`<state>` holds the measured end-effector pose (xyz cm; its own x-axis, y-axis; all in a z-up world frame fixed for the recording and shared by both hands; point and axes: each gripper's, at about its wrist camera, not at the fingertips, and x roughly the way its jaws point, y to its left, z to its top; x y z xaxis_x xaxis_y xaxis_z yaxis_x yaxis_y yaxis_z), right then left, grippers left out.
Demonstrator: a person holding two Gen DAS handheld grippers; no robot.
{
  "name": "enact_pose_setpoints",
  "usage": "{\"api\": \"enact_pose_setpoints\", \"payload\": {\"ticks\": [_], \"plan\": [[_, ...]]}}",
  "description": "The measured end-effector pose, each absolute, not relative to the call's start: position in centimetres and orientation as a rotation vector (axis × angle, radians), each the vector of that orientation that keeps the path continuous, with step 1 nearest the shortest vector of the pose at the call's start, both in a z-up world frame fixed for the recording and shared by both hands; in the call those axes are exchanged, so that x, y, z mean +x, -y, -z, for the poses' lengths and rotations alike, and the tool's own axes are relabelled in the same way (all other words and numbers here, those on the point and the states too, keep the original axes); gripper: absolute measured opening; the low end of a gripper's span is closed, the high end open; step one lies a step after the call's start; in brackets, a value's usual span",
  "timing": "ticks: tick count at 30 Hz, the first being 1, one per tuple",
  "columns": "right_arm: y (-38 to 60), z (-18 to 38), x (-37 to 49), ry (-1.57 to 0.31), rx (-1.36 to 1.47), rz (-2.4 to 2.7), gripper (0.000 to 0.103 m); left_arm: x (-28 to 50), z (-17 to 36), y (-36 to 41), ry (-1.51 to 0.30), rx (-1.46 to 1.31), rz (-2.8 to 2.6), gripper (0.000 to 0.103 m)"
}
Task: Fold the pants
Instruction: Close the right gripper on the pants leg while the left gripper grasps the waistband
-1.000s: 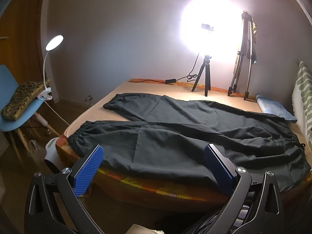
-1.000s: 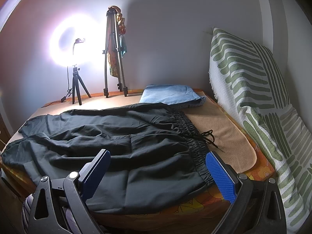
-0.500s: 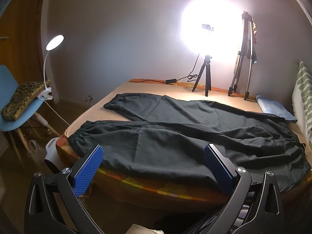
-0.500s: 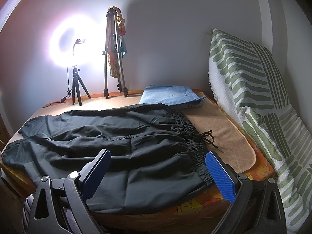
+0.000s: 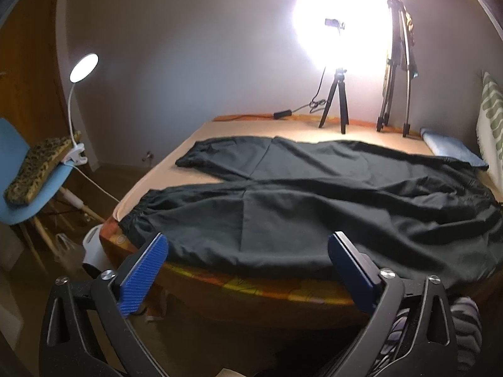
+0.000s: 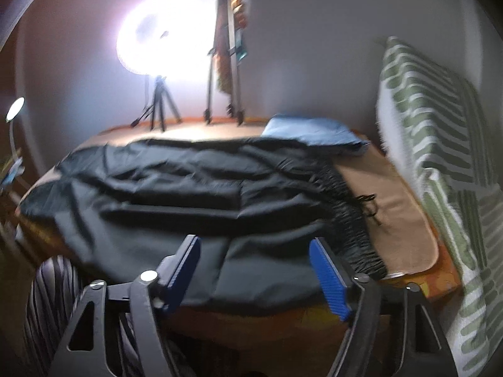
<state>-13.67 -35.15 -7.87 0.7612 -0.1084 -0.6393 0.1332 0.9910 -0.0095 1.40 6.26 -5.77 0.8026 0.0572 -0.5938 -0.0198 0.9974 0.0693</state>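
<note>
Black pants (image 5: 314,207) lie spread flat across the bed, legs to the left with elastic cuffs, waistband with drawstring (image 6: 367,202) to the right. The near leg reaches the bed's front edge. My left gripper (image 5: 246,270) is open and empty, held in front of the bed edge below the near leg. My right gripper (image 6: 254,267) is open and empty, narrower than before, low over the hip part of the pants (image 6: 188,207) near the waistband. The right wrist view is blurred by motion.
A ring light on a tripod (image 5: 336,100) and a second tripod (image 5: 396,72) stand at the far bed edge. A folded blue cloth (image 6: 311,132) and a green-striped pillow (image 6: 440,157) lie at right. A blue chair (image 5: 28,188) with clip lamp (image 5: 81,69) stands left.
The right gripper has moved forward and left toward the pants, and its jaws have narrowed. The left gripper has shifted slightly forward. The pants have not moved.
</note>
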Motion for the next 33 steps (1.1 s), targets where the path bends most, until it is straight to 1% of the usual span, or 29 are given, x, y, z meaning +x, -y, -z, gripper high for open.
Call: {"api": "enact_pose_setpoints", "payload": {"ticks": [2, 4, 10, 15, 18, 20, 23, 25, 26, 27, 31, 32, 33], "plan": [[34.5, 8.6, -13.7, -0.715, 0.022, 0.073, 0.065, 1.6, 6.2, -7.1, -0.659, 0.053, -0.041, 0.087], [33.5, 9.4, -13.7, -0.731, -0.011, 0.011, 0.063, 1.9, 6.6, -8.0, -0.676, 0.039, -0.042, 0.082], [29.4, 12.3, -14.0, -0.776, -0.16, -0.174, 0.062, 1.6, 7.0, -9.9, -0.691, 0.019, -0.047, 0.078], [26.7, 14.8, -12.8, -0.818, -0.275, -0.242, 0.06, 1.0, 6.7, -11.0, -0.693, -0.009, -0.043, 0.077], [25.6, 15.8, -11.7, -0.834, -0.333, -0.266, 0.06, 0.7, 6.4, -11.9, -0.694, -0.023, -0.047, 0.072], [24.7, 16.6, -11.0, -0.847, -0.379, -0.279, 0.061, 0.7, 6.5, -12.8, -0.705, -0.033, -0.057, 0.065], [24.1, 17.1, -10.4, -0.861, -0.4, -0.299, 0.061, 0.6, 6.6, -14.7, -0.73, -0.074, -0.072, 0.063], [23.9, 17.2, -10.1, -0.863, -0.407, -0.302, 0.059, 0.5, 6.7, -16.3, -0.734, -0.099, -0.093, 0.063], [23.8, 17.1, -10.1, -0.86, -0.412, -0.307, 0.054, 0.5, 6.6, -17.4, -0.734, -0.11, -0.114, 0.063], [23.7, 17.0, -10.0, -0.859, -0.415, -0.308, 0.044, 0.5, 6.7, -18.3, -0.734, -0.116, -0.127, 0.063], [24.1, 16.2, -9.4, -0.875, -0.375, -0.316, 0.026, 1.9, 7.4, -21.4, -0.749, -0.112, -0.171, 0.063], [24.3, 15.8, -9.3, -0.867, -0.357, -0.314, 0.018, 2.4, 7.7, -22.2, -0.756, -0.113, -0.18, 0.063], [24.5, 15.3, -9.2, -0.862, -0.339, -0.311, 0.014, 2.8, 8.0, -22.8, -0.762, -0.117, -0.184, 0.063]]}}
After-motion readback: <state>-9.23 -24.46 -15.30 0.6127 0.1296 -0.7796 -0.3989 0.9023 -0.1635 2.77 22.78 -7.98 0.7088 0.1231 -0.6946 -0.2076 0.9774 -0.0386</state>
